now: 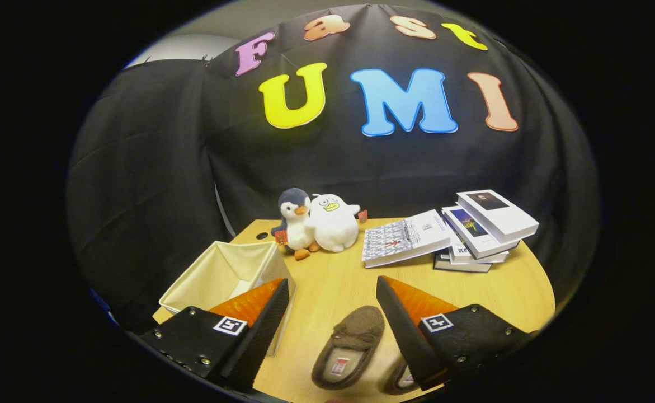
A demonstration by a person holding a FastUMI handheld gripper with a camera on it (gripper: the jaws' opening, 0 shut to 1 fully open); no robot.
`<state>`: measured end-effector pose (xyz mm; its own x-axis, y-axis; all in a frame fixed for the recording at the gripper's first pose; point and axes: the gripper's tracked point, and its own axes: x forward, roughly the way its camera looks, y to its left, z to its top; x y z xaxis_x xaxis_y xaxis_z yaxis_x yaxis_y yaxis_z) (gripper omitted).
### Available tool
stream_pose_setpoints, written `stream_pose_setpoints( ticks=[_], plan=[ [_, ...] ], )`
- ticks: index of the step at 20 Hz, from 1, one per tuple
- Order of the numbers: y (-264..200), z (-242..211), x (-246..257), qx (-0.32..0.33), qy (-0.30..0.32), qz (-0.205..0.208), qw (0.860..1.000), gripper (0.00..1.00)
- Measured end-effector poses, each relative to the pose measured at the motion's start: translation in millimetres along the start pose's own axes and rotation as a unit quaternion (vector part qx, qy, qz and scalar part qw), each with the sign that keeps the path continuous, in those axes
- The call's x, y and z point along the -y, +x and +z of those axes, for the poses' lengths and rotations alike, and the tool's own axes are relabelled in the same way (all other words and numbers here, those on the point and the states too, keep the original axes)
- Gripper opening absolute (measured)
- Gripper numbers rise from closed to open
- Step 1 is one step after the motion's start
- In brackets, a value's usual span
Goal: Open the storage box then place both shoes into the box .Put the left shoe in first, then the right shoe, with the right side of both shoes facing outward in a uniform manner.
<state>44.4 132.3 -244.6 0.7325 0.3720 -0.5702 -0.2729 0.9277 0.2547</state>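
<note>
— Slippers first: one brown slipper (349, 347) lies on the wooden table (338, 280) between the two fingers, toe pointing away, opening toward us. A second slipper (399, 378) peeks out just beside it, mostly hidden under the right finger.

— And the gripper (331, 324)?

— Its fingers stand wide apart, holding nothing, hovering above the near slipper.

— How would it handle?

— Soft and light, I'd judge (fuzzy upper, floppy sides), so it will likely sag if pinched at the toe. The firmer place looks like the rim of the opening or the heel wall, one finger inside, one outside. Not fragile, and the fuzzy fabric should not slip.

— Which is the left shoe?

— I cannot tell from this angle; too little of the second one shows.

— The box?

— The cream fabric storage box (222, 270) sits just beyond the left finger, its top already open, nothing visible inside. Its walls look thin and soft, so a bump could push it.

— Further back?

— Two plush toys, a grey penguin (295, 221) leaning against a white duck (333, 223), and to their right a pile of books (467, 232), well apart from the slippers.
</note>
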Motion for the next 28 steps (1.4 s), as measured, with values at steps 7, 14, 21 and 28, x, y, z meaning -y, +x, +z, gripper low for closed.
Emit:
stream_pose_setpoints(
  ticks=[7, 14, 21, 28],
  plan=[
    [25, -82, 28, -0.085, 0.003, -0.019, 0.996, 0.98],
    [32, -144, 42, -0.153, -0.011, -0.032, 0.988, 0.98],
    [41, -182, 36, -0.213, -0.01, -0.03, 0.977, 0.98],
    [47, -184, 40, -0.242, 0.024, -0.048, 0.969, 0.55]
  ],
)
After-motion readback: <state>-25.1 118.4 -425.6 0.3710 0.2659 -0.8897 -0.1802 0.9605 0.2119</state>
